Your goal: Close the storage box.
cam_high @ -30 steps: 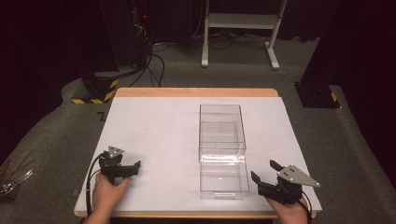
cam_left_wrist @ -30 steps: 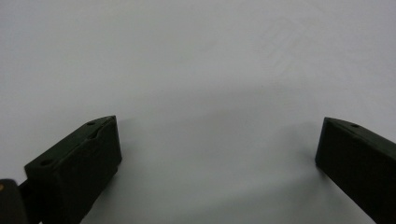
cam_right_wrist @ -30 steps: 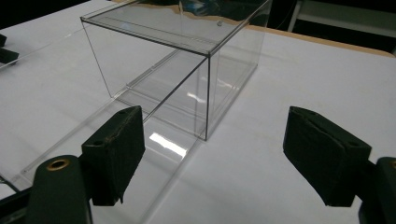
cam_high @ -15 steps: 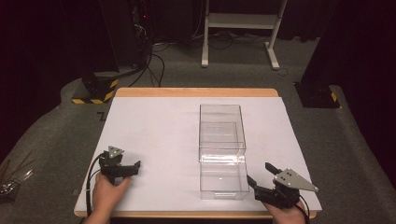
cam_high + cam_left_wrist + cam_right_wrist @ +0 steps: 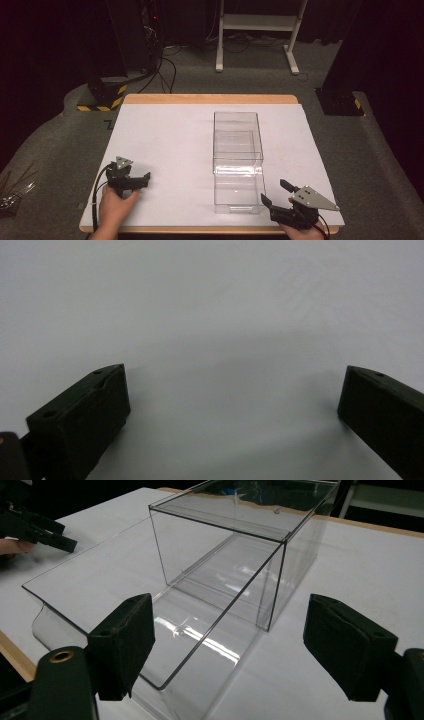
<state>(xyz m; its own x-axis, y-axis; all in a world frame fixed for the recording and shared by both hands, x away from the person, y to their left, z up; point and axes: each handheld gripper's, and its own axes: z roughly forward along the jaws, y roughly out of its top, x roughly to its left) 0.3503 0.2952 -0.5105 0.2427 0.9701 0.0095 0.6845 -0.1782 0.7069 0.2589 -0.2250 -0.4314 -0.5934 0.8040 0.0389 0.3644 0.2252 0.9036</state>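
Clear acrylic box [image 5: 238, 160] lies right of centre on the white counter [image 5: 165, 145]; my right hand-held gripper [image 5: 276, 196], jaws apart, has edged closer to its near end, suggesting a grasp there; left hand-held gripper [image 5: 145, 179], also spread, stays resting.

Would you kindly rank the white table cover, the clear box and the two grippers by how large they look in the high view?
1. White table cover, by far the largest.
2. Clear box.
3. Right gripper and left gripper: close in size; the right looks slightly larger, but its tilt toward the camera may account for that, so I leave them unranked.
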